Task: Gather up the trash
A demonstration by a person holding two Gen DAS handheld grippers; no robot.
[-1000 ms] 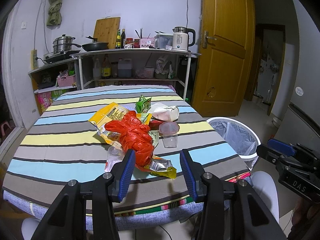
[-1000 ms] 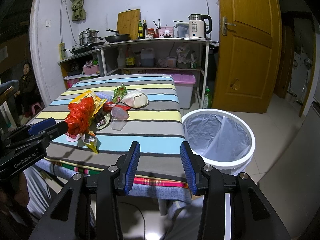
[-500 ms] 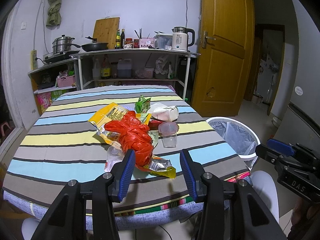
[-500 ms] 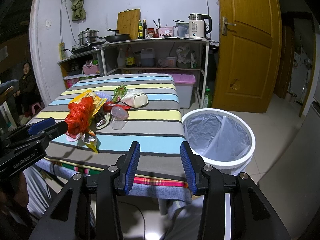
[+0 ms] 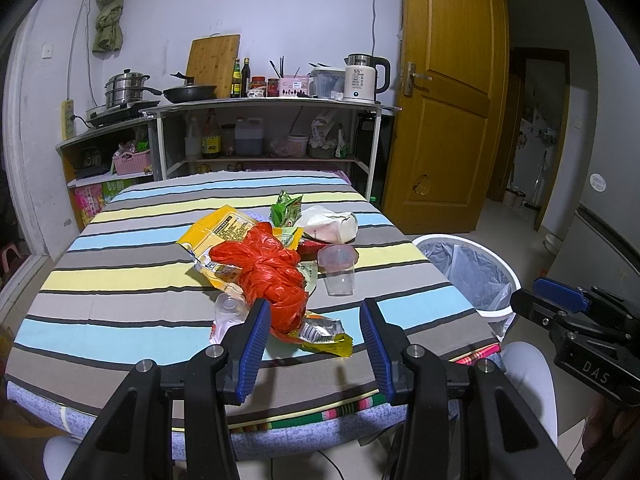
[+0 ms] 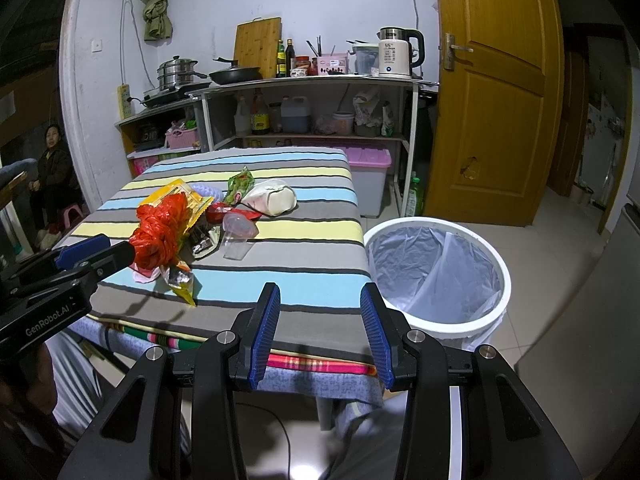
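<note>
A heap of trash lies mid-table: a red plastic bag [image 5: 268, 276], a yellow wrapper [image 5: 218, 230], a green packet [image 5: 286, 208], a white crumpled bag [image 5: 330, 224], a clear plastic cup [image 5: 339, 270] and a foil snack wrapper [image 5: 324, 334]. My left gripper [image 5: 314, 336] hovers open just short of the heap, above the table's near edge, nothing between its fingers. My right gripper [image 6: 320, 328] hangs open over the table's front right corner, empty. A white bin [image 6: 436, 276] lined with a clear bag stands on the floor right of the table.
The striped cloth covers the table [image 5: 120, 280]. Shelves [image 5: 264, 108] with a kettle, pans and bottles stand behind it. A wooden door [image 5: 444, 96] is at right. A person [image 6: 52, 172] sits far left beyond the table. Tiled floor [image 6: 560, 248] surrounds the bin.
</note>
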